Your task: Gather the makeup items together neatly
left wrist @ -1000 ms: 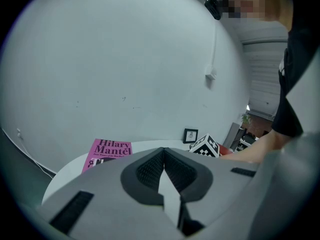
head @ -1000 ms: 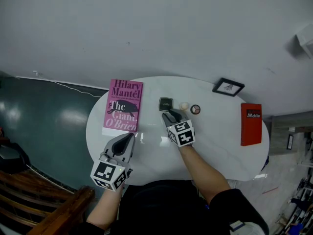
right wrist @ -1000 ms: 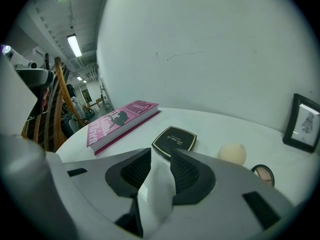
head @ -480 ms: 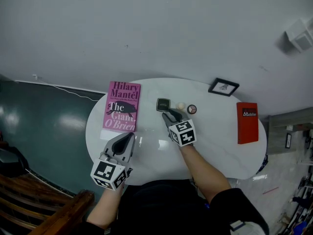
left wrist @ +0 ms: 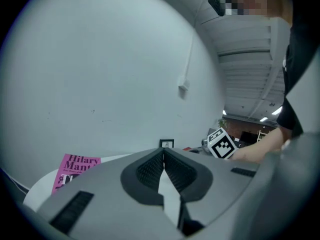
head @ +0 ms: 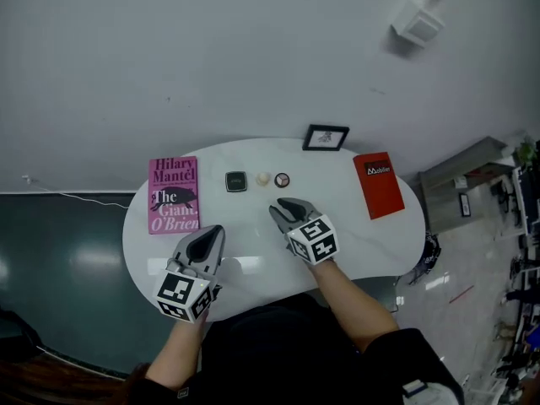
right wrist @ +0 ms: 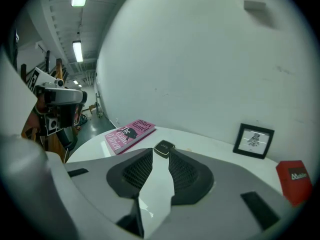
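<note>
Your 3 makeup items, the black compact [head: 236, 181], cream ball [head: 263, 178] and round pot [head: 282, 180], sit in a row right of the pink book [head: 173, 194], which reads "Hilary Mantel, The Giant, O'Brien". The gathering looks nearly done. The right gripper [head: 283, 209] is empty and slightly apart, and its jaws have just been closing. The left gripper [head: 209, 239] is closed on nothing. Next, judge whether the row needs 1 small nudge.

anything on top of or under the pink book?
Nothing on top: the pink book shows its whole cover in the head view. It lies flat on the white table; anything beneath it is covered and can't be seen.
</note>
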The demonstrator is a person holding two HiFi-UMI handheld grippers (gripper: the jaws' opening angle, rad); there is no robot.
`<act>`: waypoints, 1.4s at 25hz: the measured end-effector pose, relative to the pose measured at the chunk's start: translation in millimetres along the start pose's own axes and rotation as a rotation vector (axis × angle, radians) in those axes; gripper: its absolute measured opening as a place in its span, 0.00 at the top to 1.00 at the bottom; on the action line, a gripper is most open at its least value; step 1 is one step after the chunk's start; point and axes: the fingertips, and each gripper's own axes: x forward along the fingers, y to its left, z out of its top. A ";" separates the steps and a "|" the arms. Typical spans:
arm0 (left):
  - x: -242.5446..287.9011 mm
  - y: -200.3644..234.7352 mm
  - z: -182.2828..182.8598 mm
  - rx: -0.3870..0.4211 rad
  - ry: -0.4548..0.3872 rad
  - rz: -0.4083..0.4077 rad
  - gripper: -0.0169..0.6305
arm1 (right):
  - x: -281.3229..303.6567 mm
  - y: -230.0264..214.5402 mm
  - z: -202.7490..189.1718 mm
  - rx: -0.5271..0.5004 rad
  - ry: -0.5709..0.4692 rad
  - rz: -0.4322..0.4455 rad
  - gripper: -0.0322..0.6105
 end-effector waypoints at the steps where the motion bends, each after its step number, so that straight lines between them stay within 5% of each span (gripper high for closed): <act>1: 1.6 -5.8 2.6 0.007 -0.004 -0.013 0.95 | -12.8 -4.8 3.0 0.003 -0.013 -0.015 0.77; 6: 6.1 -29.5 17.8 -0.002 -0.028 -0.044 0.95 | -66.5 -30.1 19.1 0.056 -0.102 -0.069 0.79; 14: 22.3 -72.5 33.8 0.055 -0.027 0.006 0.95 | -142.7 -58.8 34.3 0.070 -0.230 -0.033 0.81; 22: 43.1 -142.5 69.8 0.180 -0.058 0.064 0.95 | -238.3 -101.5 59.0 0.021 -0.431 -0.035 0.85; 27: 47.7 -186.8 102.0 0.247 -0.114 0.088 0.95 | -278.0 -92.3 74.7 -0.041 -0.507 0.099 0.88; 31: 41.9 -206.4 123.3 0.216 -0.190 0.102 0.95 | -312.2 -79.5 96.9 -0.160 -0.584 0.083 0.89; 35: 37.7 -200.8 120.7 0.243 -0.165 0.124 0.95 | -332.8 -66.1 109.6 -0.159 -0.632 0.081 0.89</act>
